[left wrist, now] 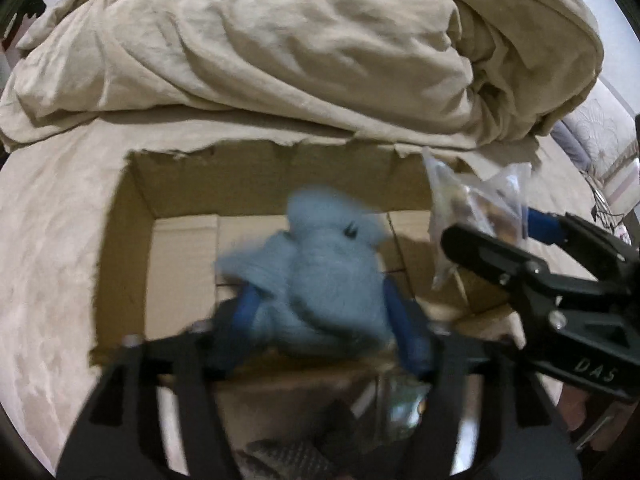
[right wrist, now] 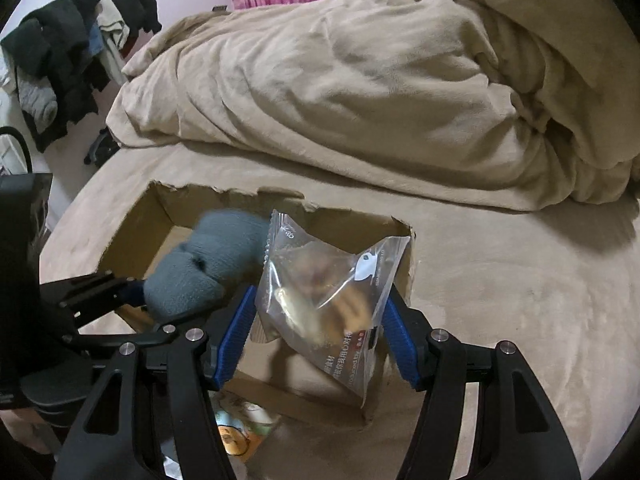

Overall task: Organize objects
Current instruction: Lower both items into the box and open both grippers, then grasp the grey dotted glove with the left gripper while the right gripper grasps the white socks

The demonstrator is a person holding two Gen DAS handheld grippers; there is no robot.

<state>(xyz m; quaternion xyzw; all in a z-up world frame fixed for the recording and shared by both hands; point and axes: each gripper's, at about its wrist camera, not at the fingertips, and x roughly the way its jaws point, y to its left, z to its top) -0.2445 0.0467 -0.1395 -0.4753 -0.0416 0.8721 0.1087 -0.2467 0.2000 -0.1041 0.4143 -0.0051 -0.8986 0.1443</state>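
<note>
An open cardboard box [left wrist: 120, 240] [right wrist: 132, 232] sits on a beige bed. My left gripper [left wrist: 320, 312] is shut on a blue plush toy [left wrist: 324, 272] and holds it over the box; the toy also shows in the right wrist view [right wrist: 208, 264]. My right gripper [right wrist: 320, 320] is shut on a clear snack bag [right wrist: 324, 300] above the box's right end. In the left wrist view the right gripper [left wrist: 500, 228] and the snack bag [left wrist: 472, 208] sit at the box's right side.
A crumpled beige duvet [left wrist: 300, 48] [right wrist: 380, 92] lies behind the box. An orange-printed packet [right wrist: 240, 432] lies near the box's front edge. Clothes hang on a rack [right wrist: 68, 56] at far left. A patterned pillow [left wrist: 600, 148] lies far right.
</note>
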